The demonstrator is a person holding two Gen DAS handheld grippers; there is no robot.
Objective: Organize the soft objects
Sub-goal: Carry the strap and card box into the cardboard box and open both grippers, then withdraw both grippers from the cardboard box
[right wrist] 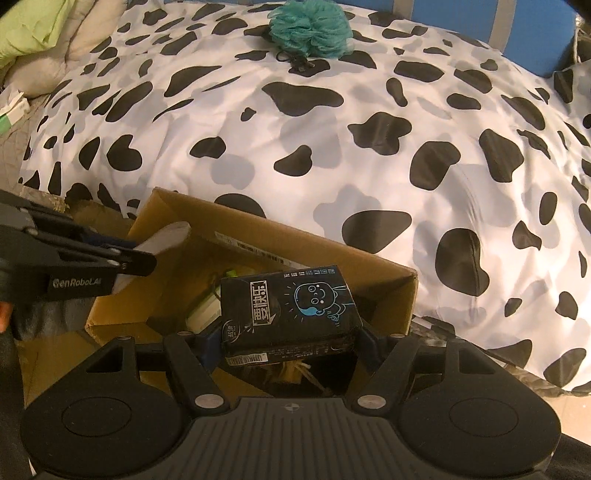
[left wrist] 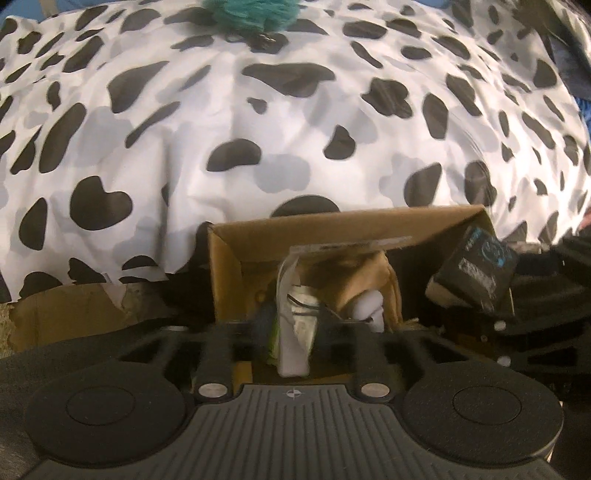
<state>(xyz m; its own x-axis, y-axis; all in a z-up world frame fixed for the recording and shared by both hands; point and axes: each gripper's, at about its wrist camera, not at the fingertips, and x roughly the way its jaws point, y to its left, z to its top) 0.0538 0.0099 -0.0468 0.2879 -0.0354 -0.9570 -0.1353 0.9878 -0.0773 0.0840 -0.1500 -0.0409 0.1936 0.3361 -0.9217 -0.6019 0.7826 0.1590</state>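
Observation:
An open cardboard box (left wrist: 236, 266) (right wrist: 399, 295) sits against a cow-print quilt. My left gripper (left wrist: 295, 325) hangs over the box's left part. A white soft strip (left wrist: 291, 347) stands loosely in the gap between its parted fingers, above a tan plush item (left wrist: 369, 280). In the right wrist view the left gripper (right wrist: 140, 264) reaches in from the left, with the white strip (right wrist: 170, 232) sticking out past its tip. My right gripper (right wrist: 288, 341) is shut on a black soft packet (right wrist: 288, 310) with a blue cartoon face, held over the box's right part. The packet (left wrist: 476, 266) also shows in the left wrist view.
The cow-print quilt (right wrist: 332, 147) fills the space beyond the box. A teal mesh pouf (right wrist: 310, 29) (left wrist: 251, 14) with a black loop lies at its far edge. Green and pale pillows (right wrist: 44, 33) lie far left. A blue panel (right wrist: 532, 44) stands behind.

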